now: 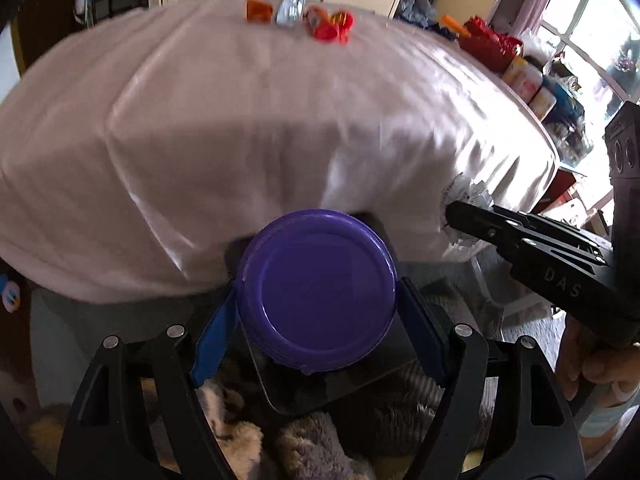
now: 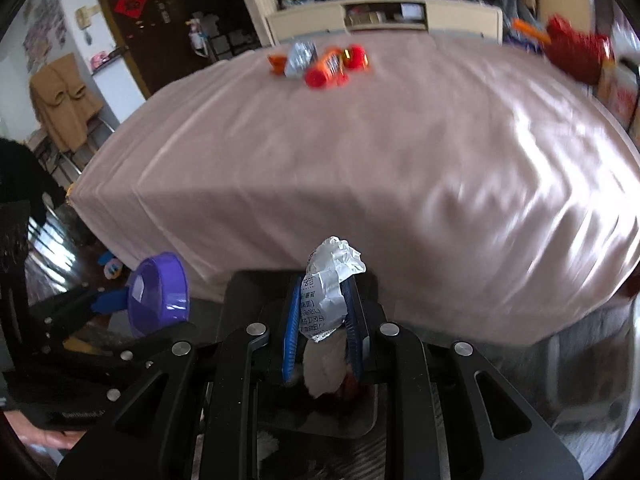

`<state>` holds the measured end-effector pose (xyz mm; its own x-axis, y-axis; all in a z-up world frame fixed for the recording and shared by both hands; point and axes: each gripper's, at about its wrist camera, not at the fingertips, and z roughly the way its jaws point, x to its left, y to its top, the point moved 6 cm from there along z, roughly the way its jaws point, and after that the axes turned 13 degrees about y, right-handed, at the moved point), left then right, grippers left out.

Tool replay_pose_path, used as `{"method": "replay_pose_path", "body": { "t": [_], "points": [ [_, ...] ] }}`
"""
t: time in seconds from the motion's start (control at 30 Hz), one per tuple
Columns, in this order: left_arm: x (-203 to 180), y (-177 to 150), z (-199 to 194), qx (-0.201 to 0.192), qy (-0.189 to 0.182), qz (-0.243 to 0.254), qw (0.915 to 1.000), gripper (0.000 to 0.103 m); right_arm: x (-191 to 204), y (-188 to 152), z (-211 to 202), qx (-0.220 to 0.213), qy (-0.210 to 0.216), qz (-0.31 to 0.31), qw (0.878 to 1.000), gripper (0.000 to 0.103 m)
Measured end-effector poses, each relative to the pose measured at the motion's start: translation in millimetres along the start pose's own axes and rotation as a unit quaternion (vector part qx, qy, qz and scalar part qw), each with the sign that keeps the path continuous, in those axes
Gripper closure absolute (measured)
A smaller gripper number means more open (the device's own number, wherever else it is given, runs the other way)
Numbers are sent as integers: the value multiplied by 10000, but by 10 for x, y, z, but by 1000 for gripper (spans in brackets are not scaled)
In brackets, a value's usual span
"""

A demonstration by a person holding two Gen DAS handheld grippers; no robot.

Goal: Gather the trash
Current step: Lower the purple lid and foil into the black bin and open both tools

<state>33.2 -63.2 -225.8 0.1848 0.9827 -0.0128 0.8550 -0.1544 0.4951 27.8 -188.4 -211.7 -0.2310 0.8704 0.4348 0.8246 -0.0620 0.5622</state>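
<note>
Left gripper, wrist view: blue pads set wide apart and pressed against the two sides of a round purple lid, flat face toward the camera; held just off the near edge of the table, above a black bin with a dark square mouth directly beneath. Same lid seen edge-on at lower left in the right wrist view.

Right gripper, wrist view: jaws nearly together, clamped on a crumpled silver wrapper with printed text, its crinkled top protruding above the fingertips; black bin beneath, rim close below the pads. Same gripper at right in the left wrist view, the wrapper a small white scrap at its tip, a hand gripping the handle.

Table draped in a pale pinkish cloth, creased and glossy. Remaining trash at the far edge, well apart from both grippers: a cluster of orange and red wrappers with one silver packet beside them. Background: cream cabinet, red bag at far right of the table, window. Moderate motion blur throughout.
</note>
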Motion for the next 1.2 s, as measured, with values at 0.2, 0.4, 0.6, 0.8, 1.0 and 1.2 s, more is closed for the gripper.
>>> {"method": "replay_pose_path", "body": {
  "t": [0.2, 0.4, 0.6, 0.8, 1.0, 1.2],
  "points": [
    [21, -283, 360, 424, 12, 166, 9990, 29, -62, -212, 232, 334, -89, 155, 9993, 81],
    [28, -305, 434, 554, -6, 166, 9983, 29, -59, -212, 399, 563, -34, 214, 9982, 81],
    [56, -315, 455, 589, 63, 190, 9981, 29, -74, -186, 441, 572, -23, 287, 9979, 78],
    [73, -304, 468, 612, 98, 180, 9979, 29, -94, -198, 438, 555, 34, 420, 9976, 49],
    [81, -282, 443, 541, 89, 129, 9984, 8, -146, -128, 335, 351, -90, 454, 9983, 17],
    [120, -240, 406, 555, 27, 25, 9985, 8, -255, -34, 139, 61, -211, 591, 9980, 5]
  ]
}}
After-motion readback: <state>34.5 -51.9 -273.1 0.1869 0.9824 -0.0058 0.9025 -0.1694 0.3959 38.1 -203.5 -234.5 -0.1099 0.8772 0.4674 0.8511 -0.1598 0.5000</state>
